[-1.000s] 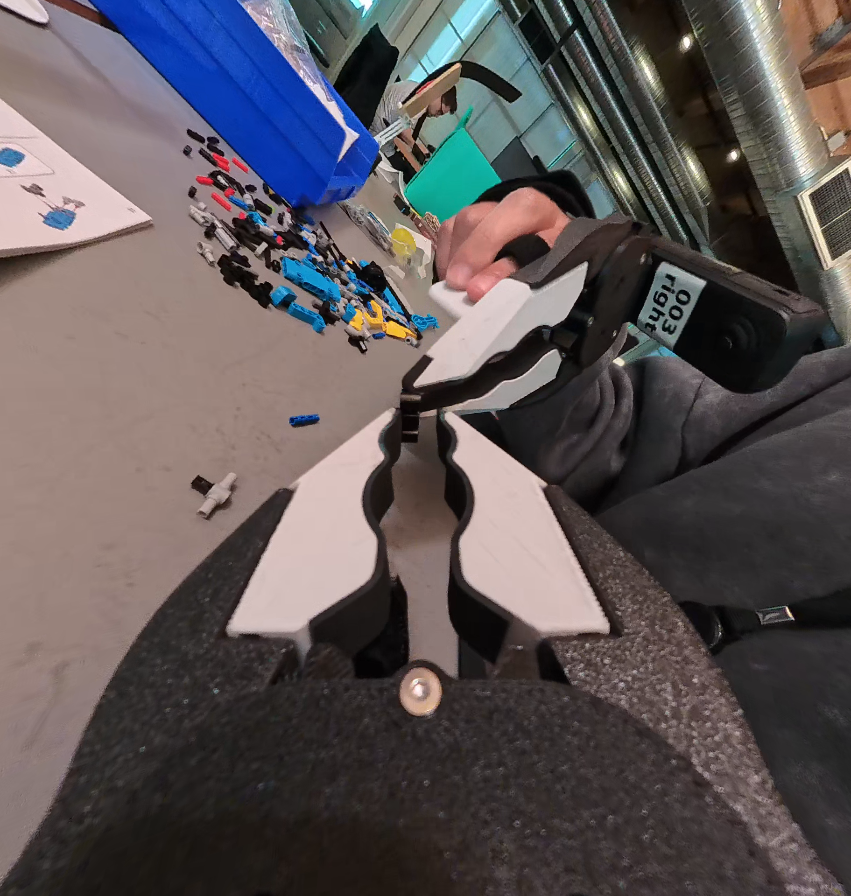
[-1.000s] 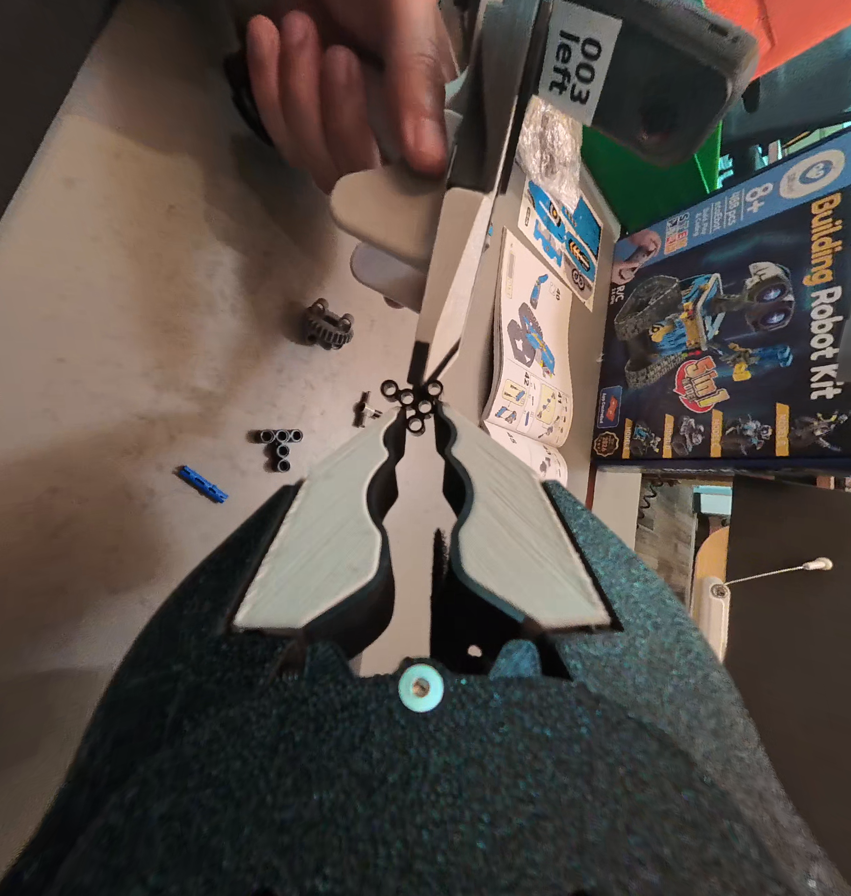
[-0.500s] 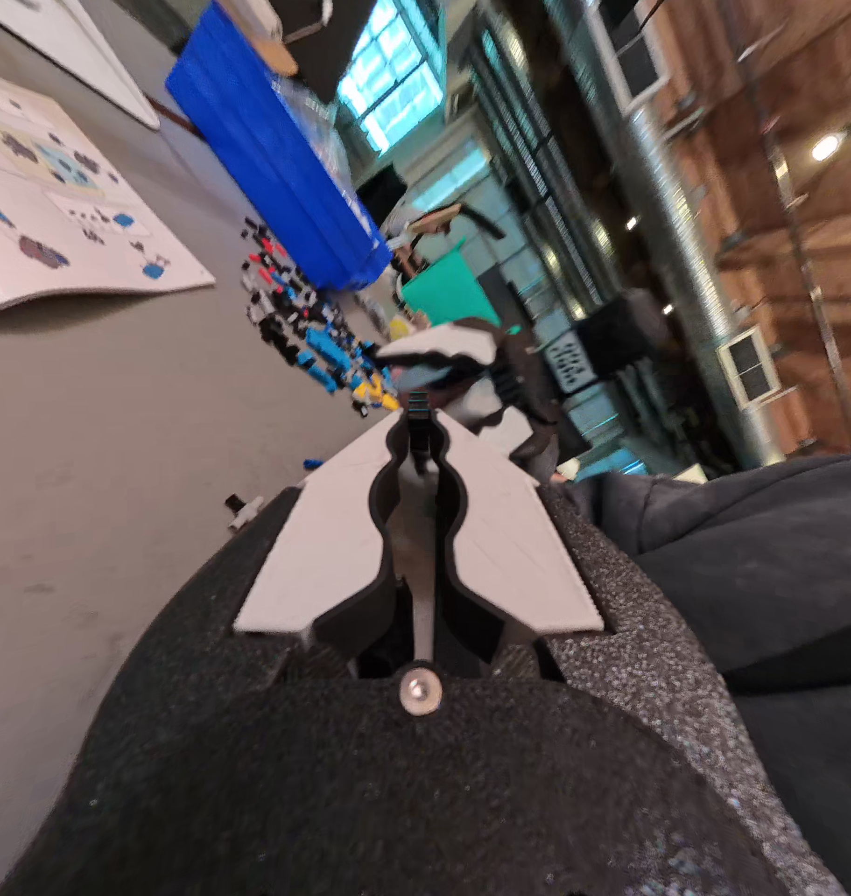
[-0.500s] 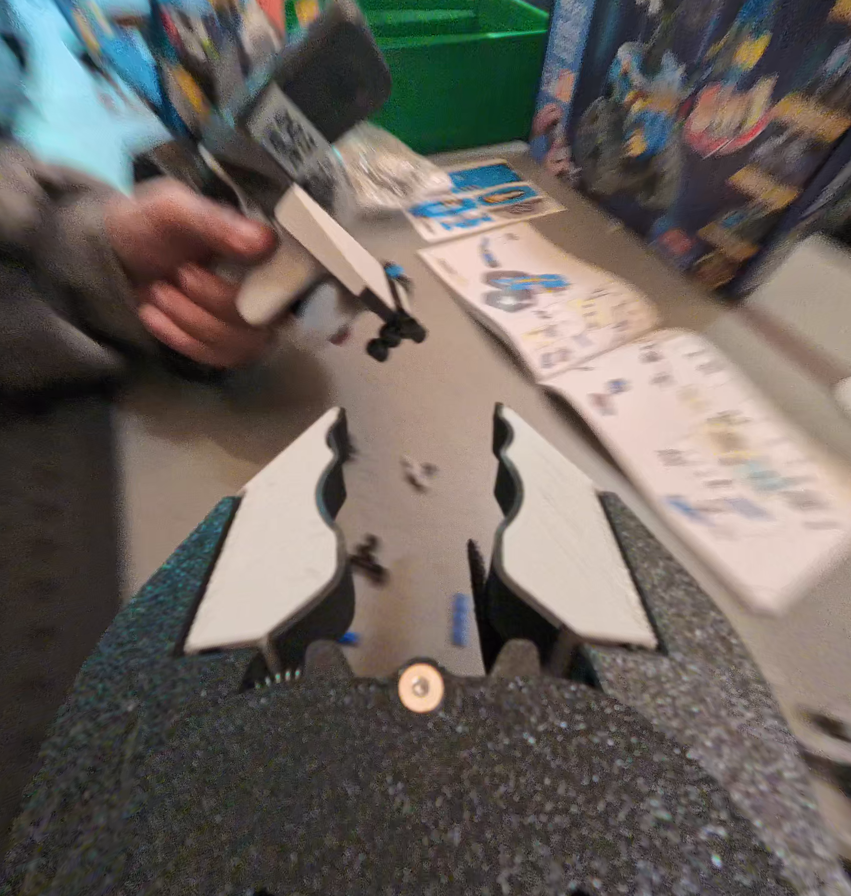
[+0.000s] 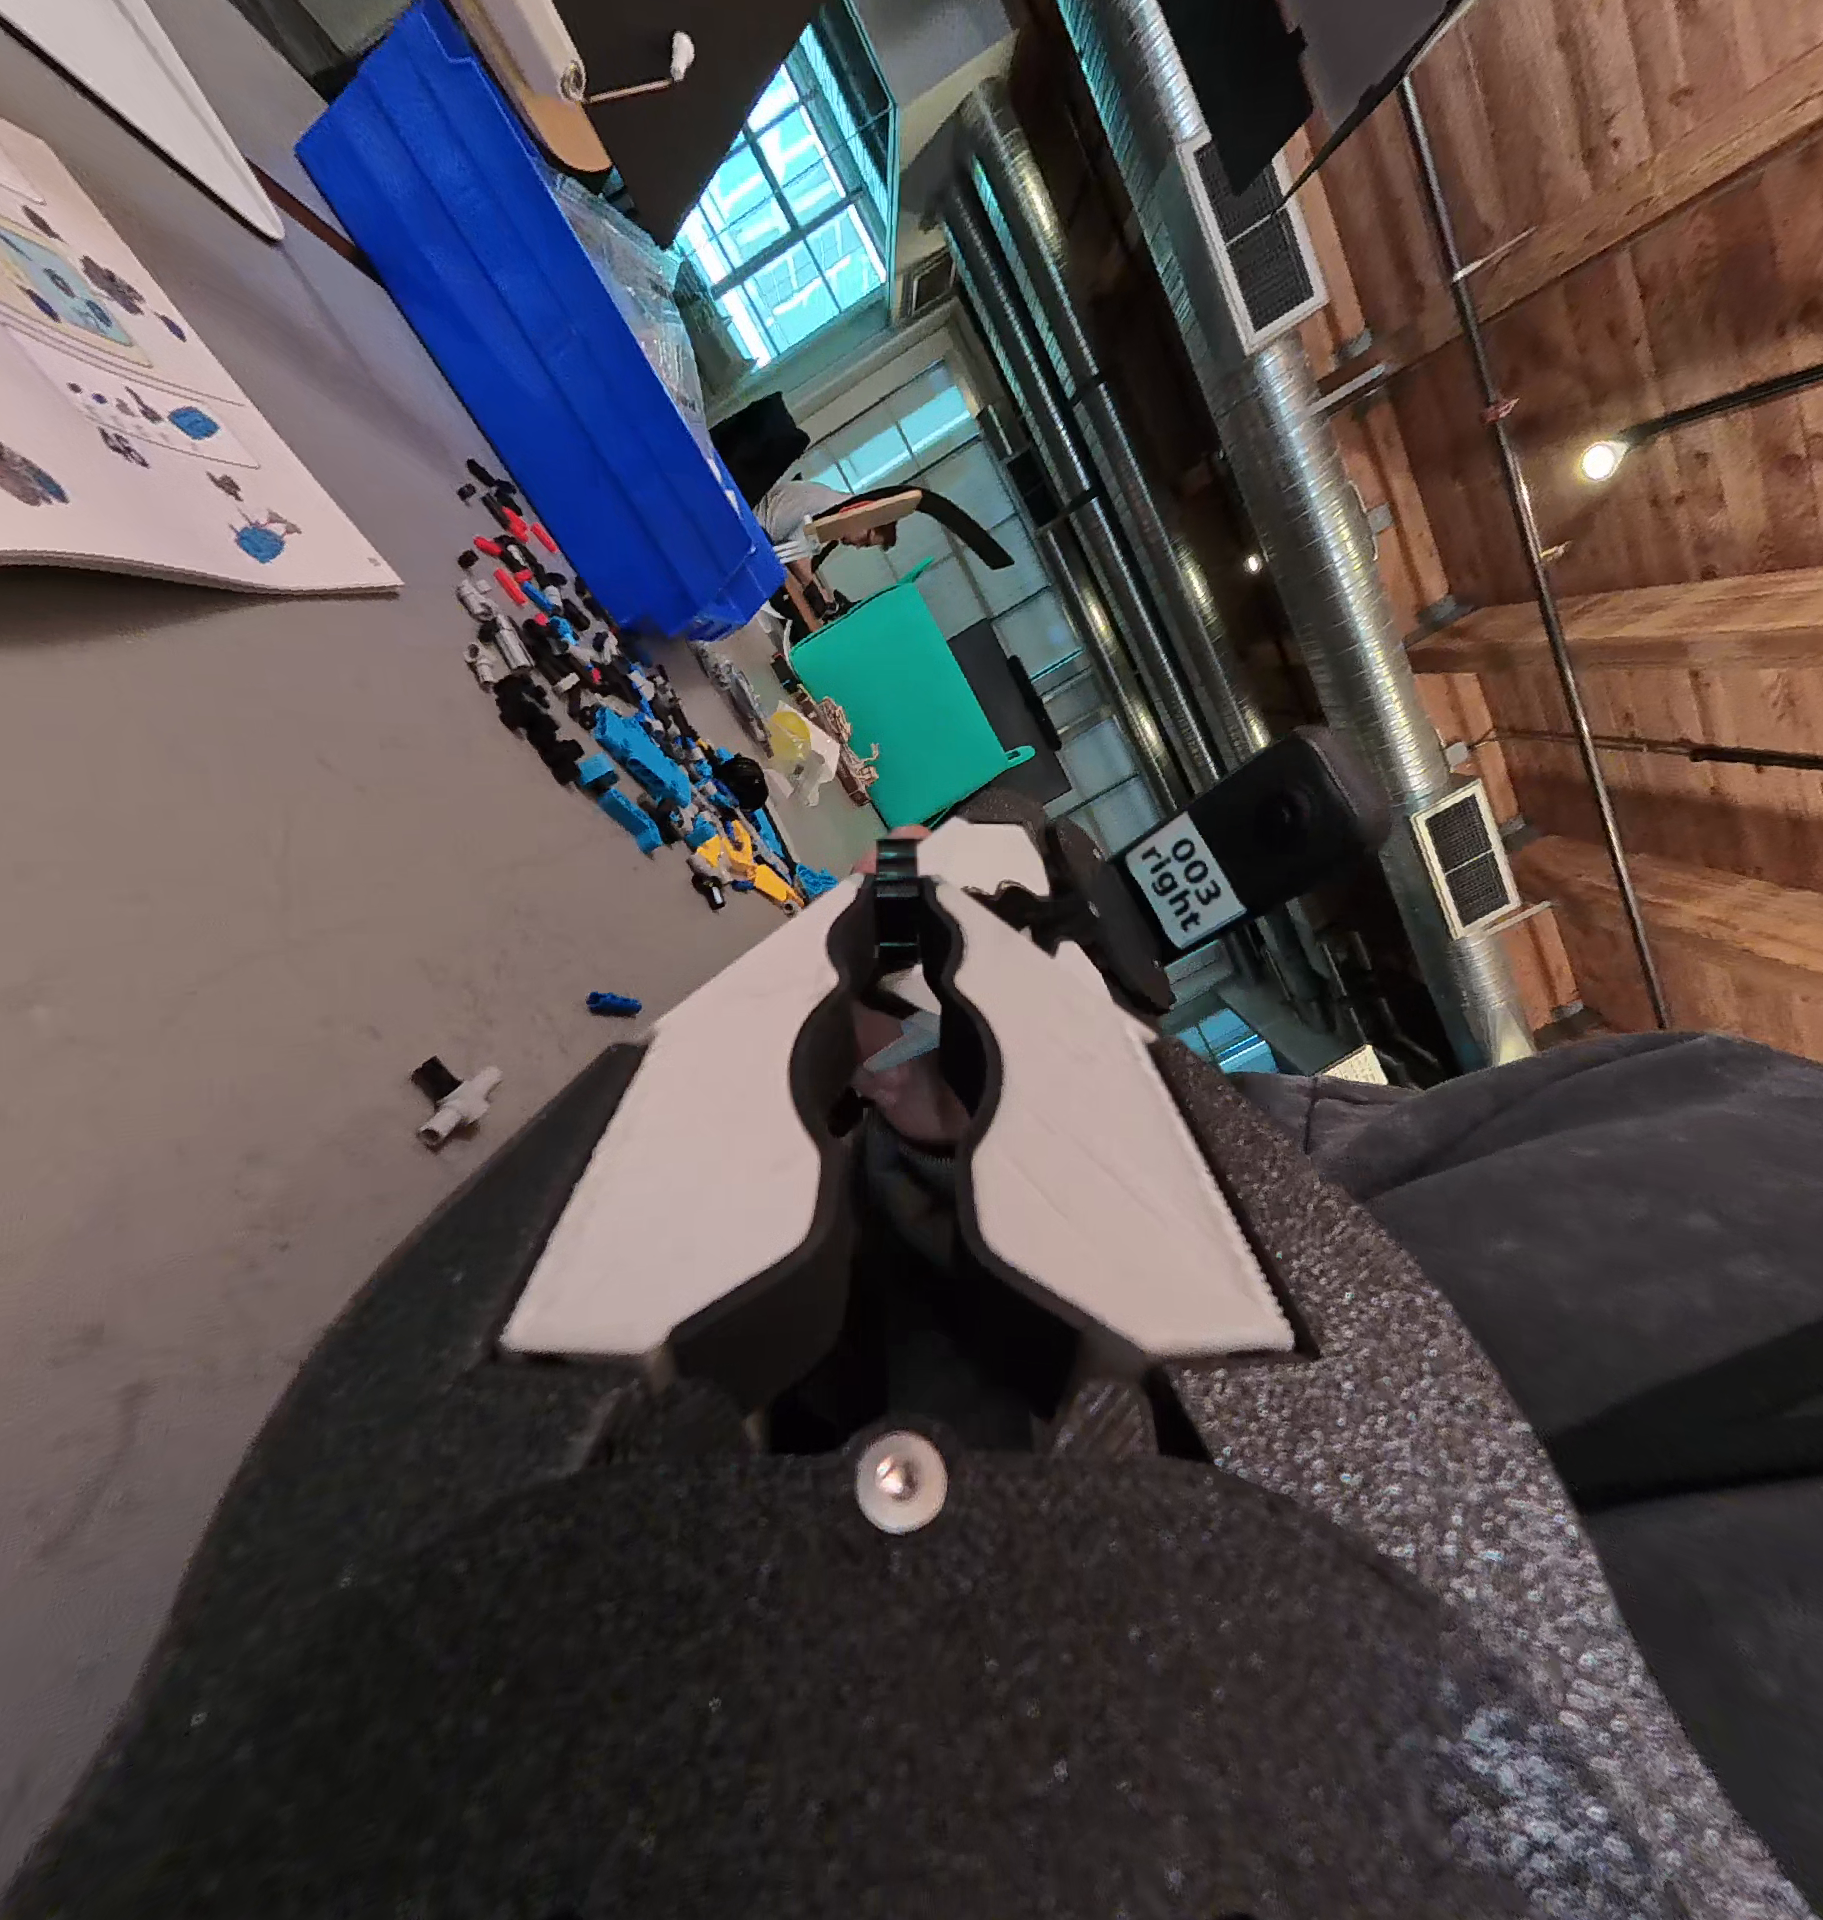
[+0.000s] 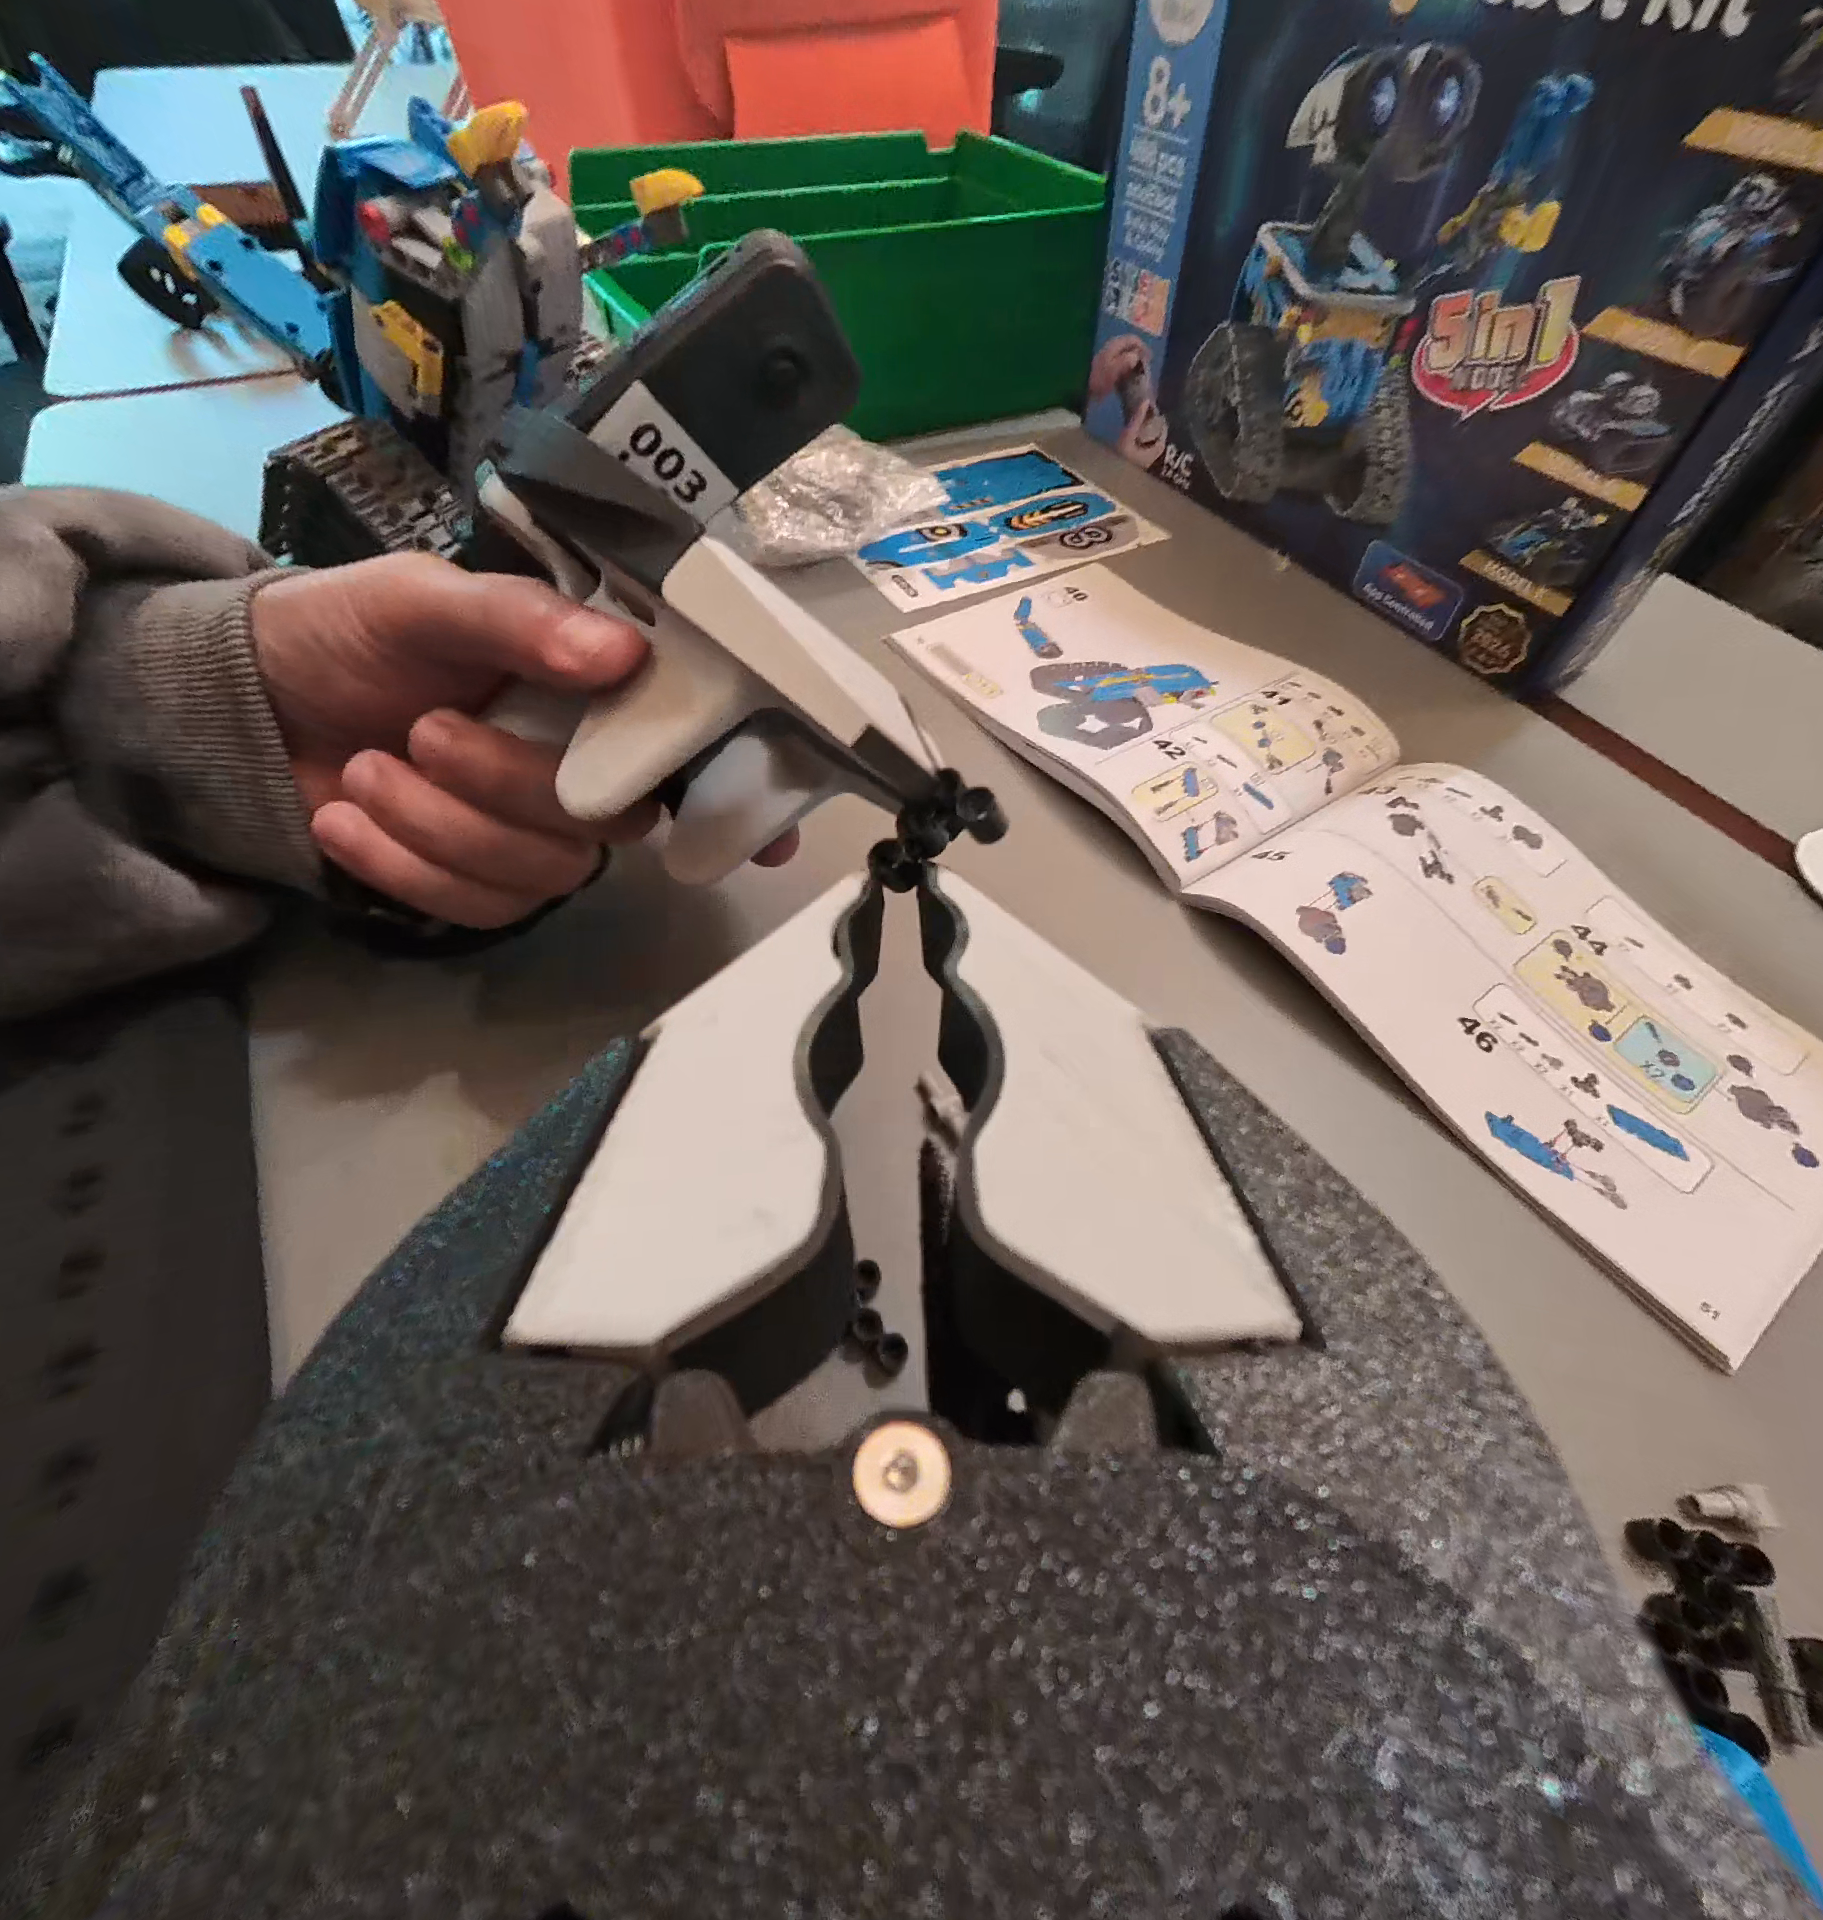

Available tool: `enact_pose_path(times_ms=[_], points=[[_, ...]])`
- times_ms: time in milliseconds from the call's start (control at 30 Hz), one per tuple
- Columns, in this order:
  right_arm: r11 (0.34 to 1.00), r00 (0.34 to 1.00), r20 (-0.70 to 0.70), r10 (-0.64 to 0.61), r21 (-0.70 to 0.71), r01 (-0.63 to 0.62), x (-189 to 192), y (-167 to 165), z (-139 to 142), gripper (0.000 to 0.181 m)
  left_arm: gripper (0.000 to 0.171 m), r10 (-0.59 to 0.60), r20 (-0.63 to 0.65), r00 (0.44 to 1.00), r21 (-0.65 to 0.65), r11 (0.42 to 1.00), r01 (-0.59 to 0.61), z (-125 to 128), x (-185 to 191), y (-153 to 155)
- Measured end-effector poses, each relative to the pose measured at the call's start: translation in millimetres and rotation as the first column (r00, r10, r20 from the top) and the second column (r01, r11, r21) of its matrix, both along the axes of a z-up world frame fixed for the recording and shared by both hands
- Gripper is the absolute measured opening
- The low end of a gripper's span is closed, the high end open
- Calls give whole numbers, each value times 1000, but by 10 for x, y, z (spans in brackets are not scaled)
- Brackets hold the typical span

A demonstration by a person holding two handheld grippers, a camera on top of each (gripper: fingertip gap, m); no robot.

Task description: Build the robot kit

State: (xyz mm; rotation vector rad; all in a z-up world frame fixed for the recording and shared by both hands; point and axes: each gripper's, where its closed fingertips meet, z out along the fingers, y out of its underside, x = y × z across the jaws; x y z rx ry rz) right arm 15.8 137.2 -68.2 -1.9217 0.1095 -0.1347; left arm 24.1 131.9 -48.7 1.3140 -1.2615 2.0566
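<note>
Black connector piece (image 6: 933, 831) apparently regripped, both jaws.

A grey tabletop (image 5: 211, 935) runs toward paned windows (image 5: 782, 229) letting in daylight. Above hang a ribbed silver duct (image 5: 1333, 582) with white vents (image 5: 1463, 857), a wooden plank ceiling (image 5: 1665, 312) and 1 lit bulb (image 5: 1598, 460). An orange chair back (image 6: 720, 73) stands behind the tabletop.

White-fingered black claw (image 5: 899, 894), grey sleeve (image 6: 107, 707)

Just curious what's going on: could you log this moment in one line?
left gripper: shut on black connector piece | right gripper: tips at its lower end, grip unclear
</note>
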Motion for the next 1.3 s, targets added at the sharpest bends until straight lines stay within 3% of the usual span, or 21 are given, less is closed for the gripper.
enact_pose_path(times_ms=[100, 133, 200, 300, 433, 533, 700, 967, 1300], points=[[999, 999, -29, 36, -31, -37, -6, -53, -47, 7, 7, -12, 0, 1000, 42, 999, 12, -44, -13, -30], [998, 997, -68, 37, -58, -41, 21, -108, -91, 15, 7, 1, 4, 1000, 72, 997, -2, -69, -5, -23], [985, 982, -174, 69, -145, -94, 34, -298, -252, 48, 7, 50, 21, 999, 143, 988, -52, -115, 31, 42], [902, 948, -253, 195, -333, -275, -159, -745, -572, 40, 7, 93, 66, 993, 259, 960, -108, -182, 63, 91], [792, 930, -260, 259, -495, -359, -372, -1063, -791, 38, 7, 85, 95, 992, 360, 926, -114, -270, 66, 22], [747, 941, -152, 304, -575, -334, -406, -1090, -910, 33, 7, 84, 127, 988, 412, 902, -130, -286, 65, 3], [779, 940, -70, 333, -542, -316, -338, -993, -894, 31, 7, 93, 126, 988, 410, 902, -137, -284, 69, 23], [739, 930, -31, 367, -596, -312, -399, -1002, -904, 26, 7, 89, 118, 989, 420, 898, -131, -305, 66, 10], [744, 936, -5, 353, -605, -284, -340, -930, -828, 25, 7, 94, 110, 989, 406, 904, -132, -297, 66, 19]])
